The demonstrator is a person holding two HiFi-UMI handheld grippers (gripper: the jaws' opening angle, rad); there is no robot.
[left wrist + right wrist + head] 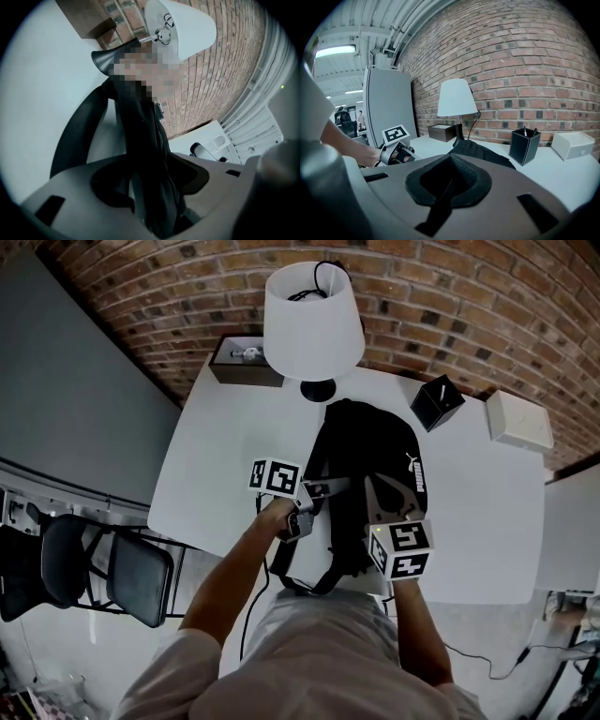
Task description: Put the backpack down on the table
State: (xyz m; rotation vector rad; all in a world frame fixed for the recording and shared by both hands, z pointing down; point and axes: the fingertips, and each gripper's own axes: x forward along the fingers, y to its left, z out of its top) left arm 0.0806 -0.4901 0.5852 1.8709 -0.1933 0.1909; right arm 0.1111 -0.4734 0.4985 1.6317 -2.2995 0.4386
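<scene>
The black backpack (366,442) lies flat in the middle of the white table (216,456), its shoulder straps hanging over the near edge. My left gripper (328,488) is at the pack's left side. In the left gripper view a black strap (140,140) runs between its jaws, which stand wide and do not press on it, so the left gripper (150,180) is open. My right gripper (375,488) rests on top of the pack near its right side. In the right gripper view the right gripper (450,180) looks shut on a thin dark strip of the backpack (480,150).
A white-shaded lamp (312,315) and a brown box (246,362) stand at the table's back edge, against the brick wall. A black pen holder (436,401) and a white box (518,420) sit at back right. Black chairs (103,568) stand left of the table.
</scene>
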